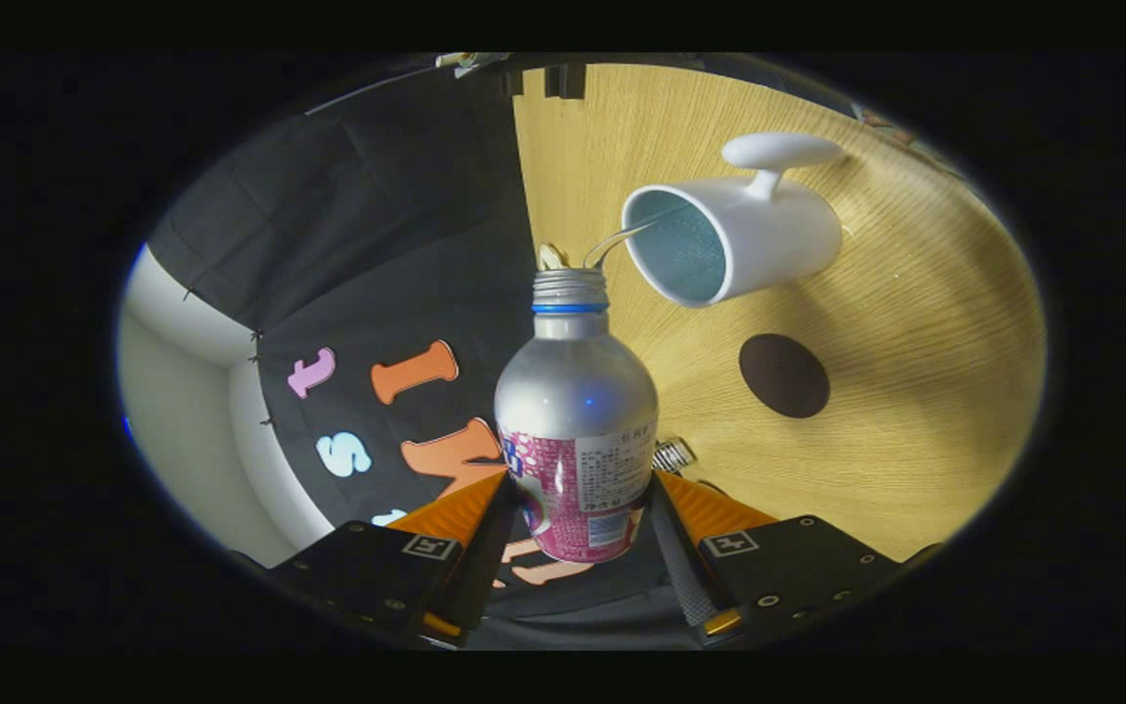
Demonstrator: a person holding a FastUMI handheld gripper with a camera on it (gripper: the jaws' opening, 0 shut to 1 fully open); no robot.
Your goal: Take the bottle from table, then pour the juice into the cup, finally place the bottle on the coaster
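While the tool (578, 508) is clenched on the bottle (575, 430), both fingers press against its labelled lower body, one on each side. Bottle: silver metal, pink printed label around the lower half, blue ring below the threaded neck, cap off. It lies between the fingers and points straight ahead of them, mouth farthest from the tool. The whole view is rolled, so the wooden surface (915, 323) appears to run up one side and the black booth wall up the other; the bottle is therefore tipped well over relative to the surface.

A thin stream (617, 240) of liquid leaves the bottle mouth and arcs into the cup (734, 240). Cup: white, with a pale blue inside and a white handle on its far side. Its opening faces the bottle mouth, just beyond it. Liquid level inside the cup cannot be judged.

Coaster (784, 375): dark, round, flat on the surface, bare, beside the bottle's shoulder and apart from the cup. A small metallic object (672, 455) lies just ahead of one finger; identity uncertain.
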